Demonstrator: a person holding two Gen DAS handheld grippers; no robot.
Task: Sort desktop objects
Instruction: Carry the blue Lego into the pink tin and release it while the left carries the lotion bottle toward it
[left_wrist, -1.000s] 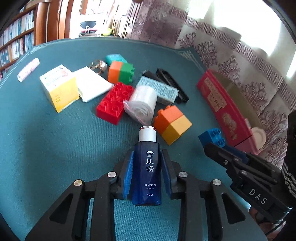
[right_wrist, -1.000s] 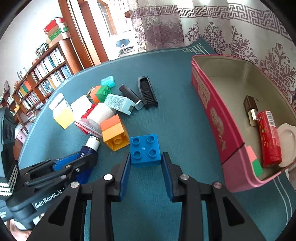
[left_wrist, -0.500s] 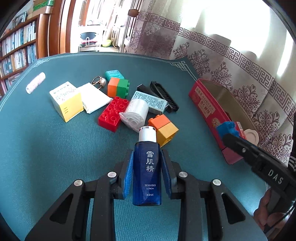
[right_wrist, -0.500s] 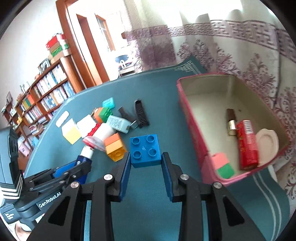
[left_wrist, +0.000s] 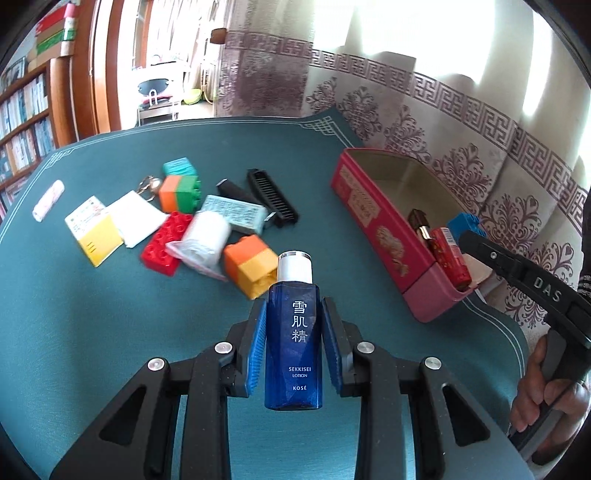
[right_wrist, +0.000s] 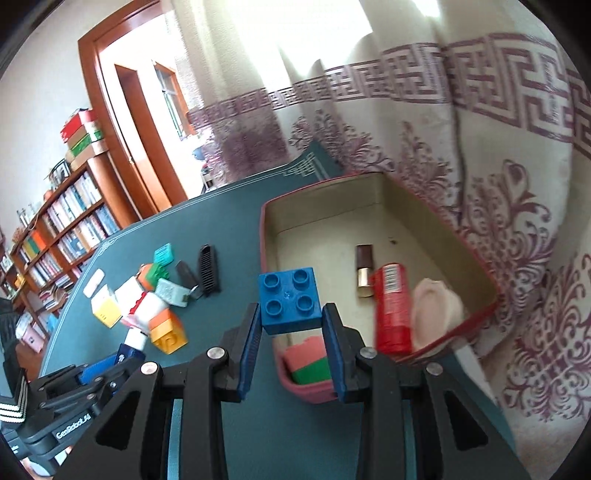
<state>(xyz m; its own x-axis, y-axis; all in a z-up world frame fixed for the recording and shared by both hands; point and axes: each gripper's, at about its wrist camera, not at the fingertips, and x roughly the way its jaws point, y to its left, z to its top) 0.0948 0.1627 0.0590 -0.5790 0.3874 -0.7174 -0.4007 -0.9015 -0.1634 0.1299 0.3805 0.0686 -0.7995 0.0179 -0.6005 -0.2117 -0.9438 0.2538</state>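
Through the left wrist cam, your left gripper (left_wrist: 293, 343) is clamping a blue lotion bottle (left_wrist: 293, 341) between its blue pads, jaws closed in snug on both sides, with the white cap pointing forward and the bottle lifted above the teal table mat (left_wrist: 74, 314). Out past it the leftover clutter is sitting in a loose bunch: an orange-and-yellow block (left_wrist: 251, 267) just beyond the cap, a white roll in a plastic bag (left_wrist: 205, 238) touching a red brick (left_wrist: 166, 238), a yellow-and-white box (left_wrist: 94, 230), an orange-and-green block (left_wrist: 181, 192), a teal block (left_wrist: 180, 167), a pale blue packet (left_wrist: 236, 214) and a black comb (left_wrist: 272, 197). Off to the right, the pink tin box (left_wrist: 373, 225) is sitting near the mat's edge, and your right gripper is hanging over its near end with the blue brick (left_wrist: 463, 223) peeking out. Switching to the right wrist cam, your right gripper (right_wrist: 290, 328) is pinching that blue four-stud brick (right_wrist: 289, 301) by its sides, jaws squeezed onto it, holding it in the air over the near left corner of the pink tin box (right_wrist: 266, 221). Inside the box you're already looking at a pink-and-green block (right_wrist: 308, 363) right under the brick, a red tube (right_wrist: 391, 306), a brown lipstick (right_wrist: 364, 271) touching it and a cream-coloured disc (right_wrist: 434, 310) against the right wall. Your left gripper with the bottle is showing at the lower left.
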